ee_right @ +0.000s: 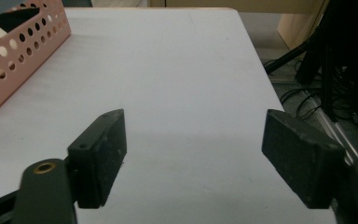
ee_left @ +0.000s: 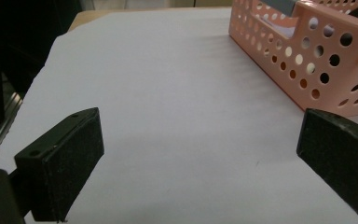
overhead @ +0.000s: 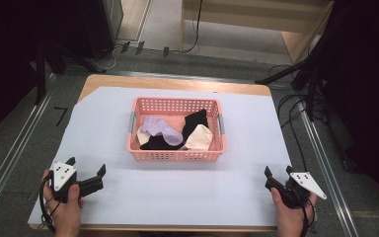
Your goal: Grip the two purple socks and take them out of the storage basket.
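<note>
Currently both claws rest near the front edge of the tabletop (overhead: 177,197), which is covered by a white sheet. The left claw (overhead: 85,168) sits at the near left, the right claw (overhead: 278,171) at the near right. Each has its jaws spread wide with nothing between them; bare white sheet shows through the gap in both gripper views.

The work at hand looks like the socks (overhead: 175,132), heaped in the pink basket (overhead: 172,154) at the middle of the tabletop, well apart from both claws. One lilac sock (overhead: 157,126) lies on top toward the left, a cream one (overhead: 200,138) to the right, black ones among them.

Judgement: the socks are light, soft and limp. They should bunch and drape when lifted, and tangled neighbours may come along. Best hold is a raised fold or a loose end on top, the lilac one being most exposed.

Obstacles: the basket's perforated walls bar a sideways approach, so entry should be from above. The basket looks light and may slide if snagged.
</note>
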### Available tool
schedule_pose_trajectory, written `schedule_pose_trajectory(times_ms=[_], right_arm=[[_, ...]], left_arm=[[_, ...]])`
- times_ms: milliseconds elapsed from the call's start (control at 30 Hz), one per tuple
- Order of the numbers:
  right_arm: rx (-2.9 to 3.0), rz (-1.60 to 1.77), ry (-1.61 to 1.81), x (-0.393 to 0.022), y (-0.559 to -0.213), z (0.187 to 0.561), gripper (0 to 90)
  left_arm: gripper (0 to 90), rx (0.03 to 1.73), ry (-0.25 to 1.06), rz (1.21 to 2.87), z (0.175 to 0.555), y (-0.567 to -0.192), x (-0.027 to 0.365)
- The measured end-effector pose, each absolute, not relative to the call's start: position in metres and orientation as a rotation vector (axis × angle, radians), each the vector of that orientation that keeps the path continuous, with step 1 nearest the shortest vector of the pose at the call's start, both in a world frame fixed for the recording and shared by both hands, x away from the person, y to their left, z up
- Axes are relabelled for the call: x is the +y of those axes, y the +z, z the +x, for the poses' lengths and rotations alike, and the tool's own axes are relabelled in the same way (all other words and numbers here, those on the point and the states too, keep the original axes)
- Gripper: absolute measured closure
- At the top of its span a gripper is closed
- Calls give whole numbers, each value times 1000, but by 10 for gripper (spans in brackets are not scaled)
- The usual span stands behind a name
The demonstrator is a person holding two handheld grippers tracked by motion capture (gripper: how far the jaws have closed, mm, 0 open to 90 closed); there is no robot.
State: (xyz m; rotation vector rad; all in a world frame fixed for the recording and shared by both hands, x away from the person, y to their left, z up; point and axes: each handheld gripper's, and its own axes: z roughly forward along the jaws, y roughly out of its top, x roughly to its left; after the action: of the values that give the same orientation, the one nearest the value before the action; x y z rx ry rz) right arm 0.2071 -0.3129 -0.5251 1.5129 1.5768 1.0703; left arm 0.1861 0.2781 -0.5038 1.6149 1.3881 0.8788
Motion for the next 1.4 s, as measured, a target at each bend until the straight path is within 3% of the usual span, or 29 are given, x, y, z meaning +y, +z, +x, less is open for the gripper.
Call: schedule_pose_trajectory(times_ms=[167, 267, 300, 667, 1400], right_arm=[[1616, 1503, 1099, -308, -520, 207, 150], [1621, 1493, 1132, -306, -517, 207, 217], [1644, 1433, 1180, -301, -511, 207, 338], [1658, 1328, 1254, -245, -492, 224, 500], [1777, 1240, 1409, -160, -462, 255, 517]], left_arm=[[83, 1396, 908, 1623, 185, -504, 275], [83, 1391, 916, 1622, 185, -504, 275], [82, 1400, 926, 1596, 185, -505, 275], [81, 1398, 903, 1594, 185, -504, 278], [65, 1391, 880, 1610, 186, -504, 278]])
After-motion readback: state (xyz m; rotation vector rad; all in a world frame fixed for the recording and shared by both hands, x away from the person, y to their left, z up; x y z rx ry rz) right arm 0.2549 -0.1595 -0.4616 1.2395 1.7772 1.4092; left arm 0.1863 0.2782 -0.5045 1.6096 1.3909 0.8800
